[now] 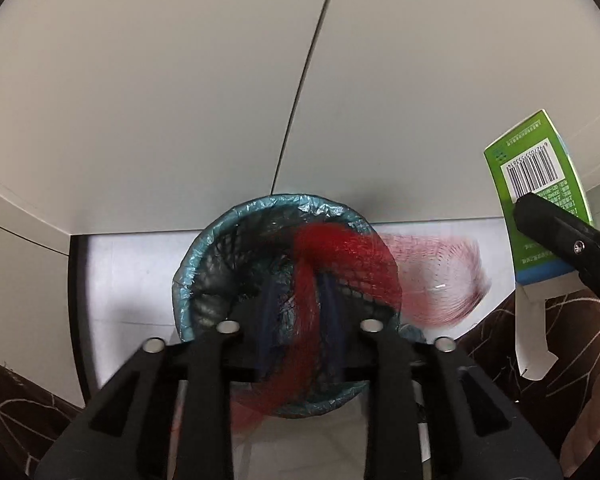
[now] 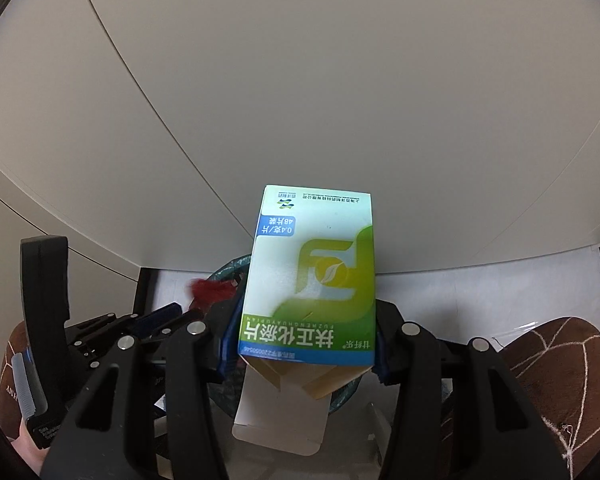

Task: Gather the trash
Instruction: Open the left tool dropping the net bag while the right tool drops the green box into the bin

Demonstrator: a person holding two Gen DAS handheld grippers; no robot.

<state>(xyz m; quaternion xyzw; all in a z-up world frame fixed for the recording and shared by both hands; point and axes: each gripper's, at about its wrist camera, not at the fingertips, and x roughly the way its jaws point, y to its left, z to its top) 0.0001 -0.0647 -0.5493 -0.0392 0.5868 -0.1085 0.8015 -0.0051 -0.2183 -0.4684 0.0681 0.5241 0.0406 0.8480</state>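
Note:
My left gripper is shut on a red mesh net, blurred with motion, above a small bin lined with a teal bag. My right gripper is shut on a green and white medicine box with its bottom flap hanging open. The box also shows at the right of the left wrist view, held above and to the right of the bin. The bin's rim and a bit of the red net show behind the box in the right wrist view.
The bin stands on a white floor against a white wall with a vertical seam. A brown patterned cushion or seat lies at both lower sides. The left gripper's body shows at the left of the right wrist view.

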